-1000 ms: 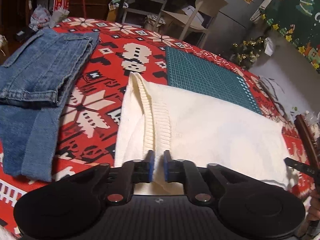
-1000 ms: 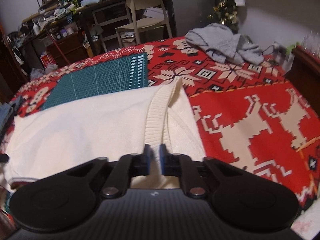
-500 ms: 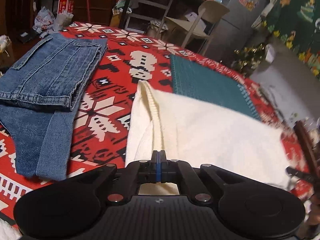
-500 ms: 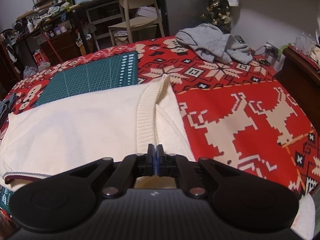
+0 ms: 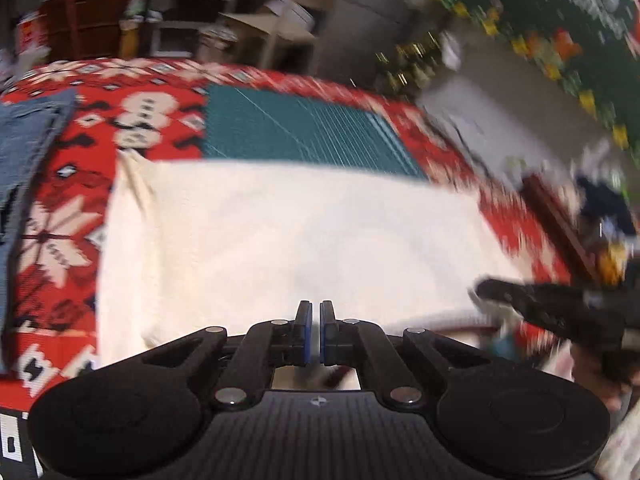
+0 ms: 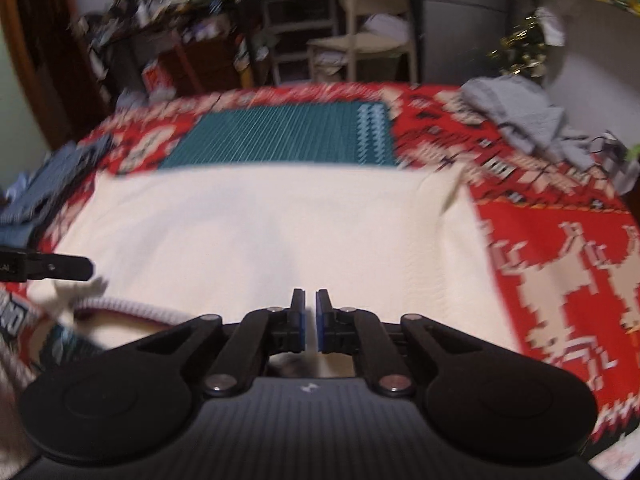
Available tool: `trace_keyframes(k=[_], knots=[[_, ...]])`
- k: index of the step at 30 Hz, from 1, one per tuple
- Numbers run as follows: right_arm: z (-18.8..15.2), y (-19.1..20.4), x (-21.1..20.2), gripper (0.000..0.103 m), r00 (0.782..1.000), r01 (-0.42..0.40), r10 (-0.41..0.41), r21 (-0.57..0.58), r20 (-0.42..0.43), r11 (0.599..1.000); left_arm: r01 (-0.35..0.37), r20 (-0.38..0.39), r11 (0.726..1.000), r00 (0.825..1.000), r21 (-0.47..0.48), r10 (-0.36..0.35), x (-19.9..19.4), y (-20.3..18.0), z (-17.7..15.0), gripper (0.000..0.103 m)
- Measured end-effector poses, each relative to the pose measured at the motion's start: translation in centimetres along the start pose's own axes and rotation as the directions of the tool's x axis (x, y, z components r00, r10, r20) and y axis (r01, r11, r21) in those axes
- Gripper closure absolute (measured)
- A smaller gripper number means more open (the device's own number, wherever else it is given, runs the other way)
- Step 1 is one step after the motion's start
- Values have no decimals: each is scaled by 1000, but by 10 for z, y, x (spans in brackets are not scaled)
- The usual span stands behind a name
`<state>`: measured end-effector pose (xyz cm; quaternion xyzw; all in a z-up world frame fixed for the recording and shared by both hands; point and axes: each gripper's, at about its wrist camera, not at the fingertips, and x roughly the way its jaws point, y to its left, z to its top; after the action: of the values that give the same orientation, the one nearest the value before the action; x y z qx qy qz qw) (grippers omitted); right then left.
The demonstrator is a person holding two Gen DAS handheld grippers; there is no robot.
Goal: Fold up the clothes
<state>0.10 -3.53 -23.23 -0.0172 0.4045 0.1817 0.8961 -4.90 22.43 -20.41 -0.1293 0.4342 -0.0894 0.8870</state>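
Observation:
The cream knit sweater (image 5: pixel 288 232) lies flat across the red patterned cloth, its front edge under both grippers. My left gripper (image 5: pixel 314 332) hangs low over that near edge, its blue pads a narrow gap apart with nothing seen between them. My right gripper (image 6: pixel 310 320) is over the sweater (image 6: pixel 272 232) in the same way, pads slightly parted and empty. Each gripper shows in the other's view: the right one (image 5: pixel 540 300) at the sweater's right corner, the left one (image 6: pixel 48 268) at its left corner. A ribbed striped hem (image 6: pixel 132 306) curls near the front. Both views are motion-blurred.
A green cutting mat (image 5: pixel 304 132) lies just beyond the sweater. Folded blue jeans (image 5: pixel 24 152) sit at the left, and a crumpled grey garment (image 6: pixel 528 120) at the far right. A chair (image 6: pixel 372 28) and cluttered shelves stand behind the table.
Both grippers closed on the sweater's ribbed sleeve edges, swung inward toward the sweater's middle, and now stand slightly parted. The sleeve edges no longer show in front of the fingers.

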Motion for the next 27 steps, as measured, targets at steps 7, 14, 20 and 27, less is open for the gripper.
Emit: trace_keyframes(k=[7, 14, 20, 27], knots=[[-9, 28, 1, 96, 997, -76, 74, -85, -28, 994, 10, -27, 1000, 1000, 8, -10, -5, 5, -17, 99], [-11, 35, -15, 92, 994, -95, 101, -117, 38, 989, 49, 22, 999, 999, -12, -49, -17, 5, -16, 98], [0, 59, -16, 92, 987, -120, 138, -201, 79, 972, 60, 101, 998, 993, 14, -61, -14, -7, 7, 88], [5, 82, 24, 92, 994, -65, 86, -242, 75, 968, -46, 43, 997, 998, 55, 44, 32, -12, 14, 87]])
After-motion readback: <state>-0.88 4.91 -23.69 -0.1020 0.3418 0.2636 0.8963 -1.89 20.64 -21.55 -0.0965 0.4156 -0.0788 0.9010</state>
